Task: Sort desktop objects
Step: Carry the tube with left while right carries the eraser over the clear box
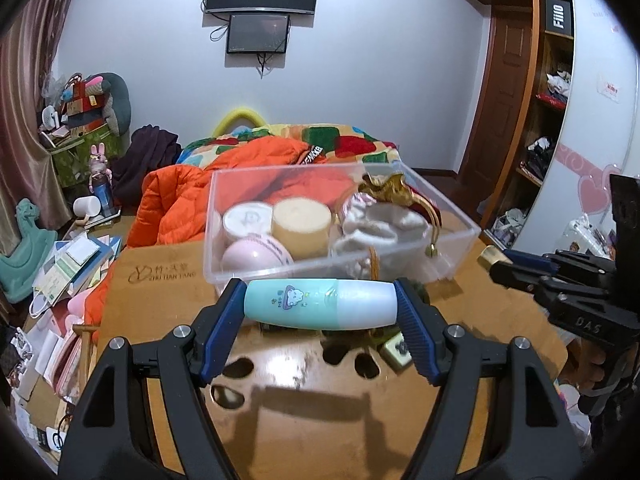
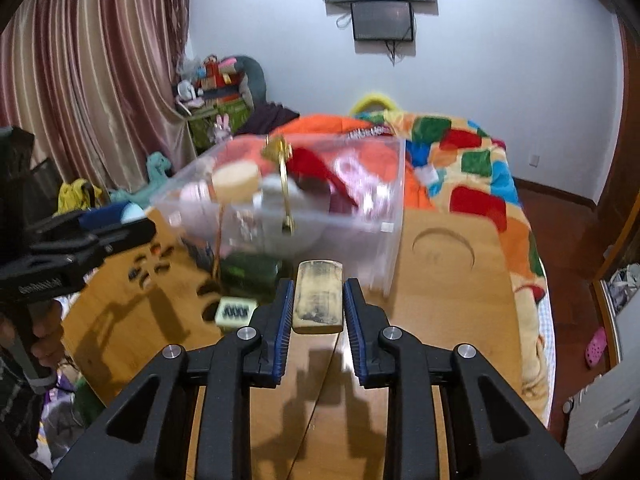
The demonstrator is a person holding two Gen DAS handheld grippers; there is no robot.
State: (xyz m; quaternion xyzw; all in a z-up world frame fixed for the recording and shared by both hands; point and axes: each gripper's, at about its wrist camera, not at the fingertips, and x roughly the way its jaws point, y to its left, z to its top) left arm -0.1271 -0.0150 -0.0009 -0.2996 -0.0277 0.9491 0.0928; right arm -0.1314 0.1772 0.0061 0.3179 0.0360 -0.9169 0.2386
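My left gripper (image 1: 320, 304) is shut on a teal and white bottle (image 1: 320, 303), held sideways by its ends just in front of the clear plastic box (image 1: 460, 224). The box holds round jars, a pink ball, white cloth and a red and gold pouch. My right gripper (image 2: 319, 300) is shut on a gold bar (image 2: 319, 298) and holds it above the wooden table, near the box's front (image 2: 384, 216). The right gripper also shows in the left wrist view (image 1: 496, 260), and the left gripper in the right wrist view (image 2: 120, 220).
A small green and cream tile (image 1: 397, 350) lies on the wooden table (image 1: 320, 400) below the bottle; it also shows in the right wrist view (image 2: 235, 311). A bed with an orange jacket (image 1: 180, 200) and patchwork blanket lies behind. Clutter covers the floor at left.
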